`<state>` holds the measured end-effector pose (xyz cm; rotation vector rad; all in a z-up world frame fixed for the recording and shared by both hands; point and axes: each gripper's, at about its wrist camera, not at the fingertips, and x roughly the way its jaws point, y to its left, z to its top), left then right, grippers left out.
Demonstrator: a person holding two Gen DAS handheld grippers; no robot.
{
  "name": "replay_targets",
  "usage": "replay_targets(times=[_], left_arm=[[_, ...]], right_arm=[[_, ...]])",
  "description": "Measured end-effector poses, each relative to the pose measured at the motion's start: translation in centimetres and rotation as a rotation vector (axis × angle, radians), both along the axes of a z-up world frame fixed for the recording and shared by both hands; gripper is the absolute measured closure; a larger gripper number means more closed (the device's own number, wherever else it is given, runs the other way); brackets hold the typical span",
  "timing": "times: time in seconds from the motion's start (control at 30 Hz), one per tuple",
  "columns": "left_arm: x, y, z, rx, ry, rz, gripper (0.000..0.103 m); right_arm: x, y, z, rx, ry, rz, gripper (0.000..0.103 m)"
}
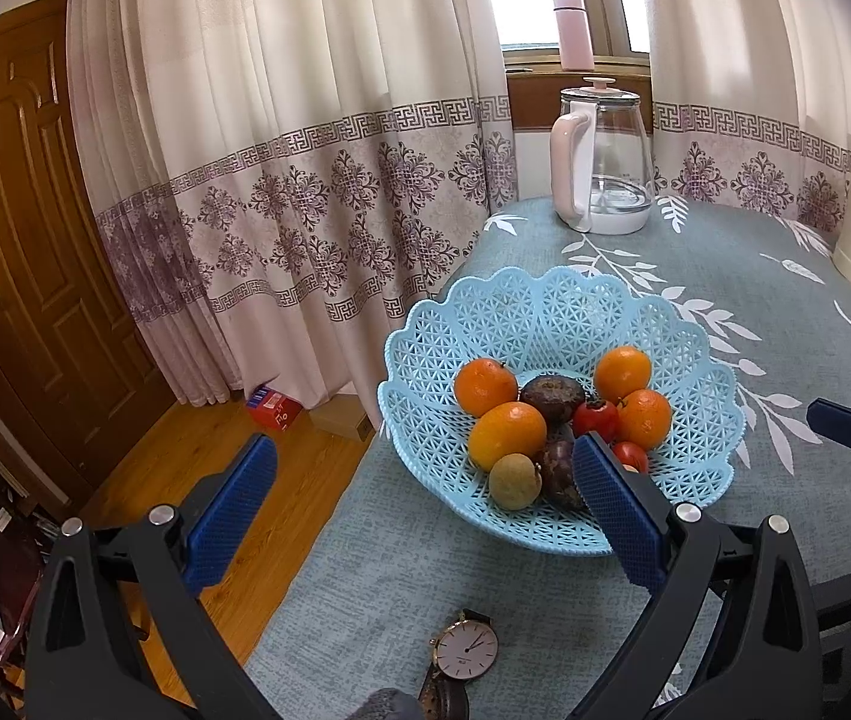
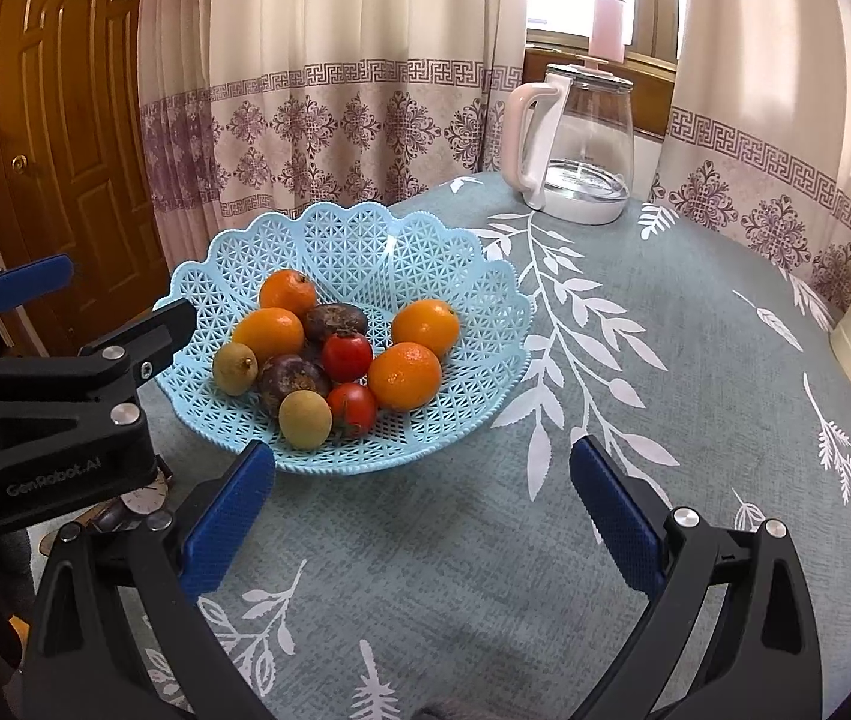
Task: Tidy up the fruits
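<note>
**Both tools spread wide beside a full fruit basket**

The table (image 2: 635,396) fills most of the room in front of me, draped in a grey-blue woven cloth printed with white leafy sprigs. Behind it hang pale curtains (image 1: 305,150) with a purple key-pattern band and floral medallions, and a panelled wooden door (image 1: 23,228) stands to the left.

The left tool (image 1: 425,492) is held low at the table's left edge, its black frame angled forward. Its two blue ribbed pads stand far apart, gripping nothing; one pad hangs over the wooden floor, the other overlaps the near rim of the basket in its own view. The right tool (image 2: 422,498) hovers over bare cloth just right of the basket, jaws equally wide, nothing between them.

At the far side a clear glass kettle (image 2: 581,138) with a pink handle sits on a white base. The basket (image 2: 455,252), light blue plastic lattice with a scalloped rim, rests near the table's left edge and holds all the fruit: four glossy oranges (image 2: 406,375), dark purple wrinkled passion fruits (image 2: 293,381) in the middle, two shiny red tomatoes (image 2: 347,355), and two small dull tan longans (image 2: 304,420) at the near side, all crowded touching one another.

A wristwatch (image 1: 464,648) with a white dial and dark strap lies flat on the cloth, nearer than the basket, beneath the left tool
</note>
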<state>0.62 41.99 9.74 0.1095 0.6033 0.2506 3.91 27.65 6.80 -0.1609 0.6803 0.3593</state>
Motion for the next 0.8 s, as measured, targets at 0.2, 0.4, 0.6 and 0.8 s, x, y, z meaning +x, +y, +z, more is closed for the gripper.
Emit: replay_targets(times=[0.2,0.4,0.6,0.8], left_arm=[[0.1,-0.2,-0.1,0.004,0.003,-0.003,0.003],[0.2,-0.6,-0.1,0.01,0.006,-0.007,0.003],[0.1,-1.2,0.0,0.02,0.007,-0.015,0.003],[-0.1,-3.0,-0.1,0.014,0.022,-0.051,0.003]], right_arm=[[-0.3,0.0,-0.2,-0.001,-0.023,0.005,0.005],[-0.3,-0.4,-0.2,-0.003,-0.011,-0.009,0.005],[0.4,-1.9,-0.7,0.014,0.05,-0.044,0.005],[0.2,-4.6,-1.4,-0.021,0.071,-0.112,0.005]])
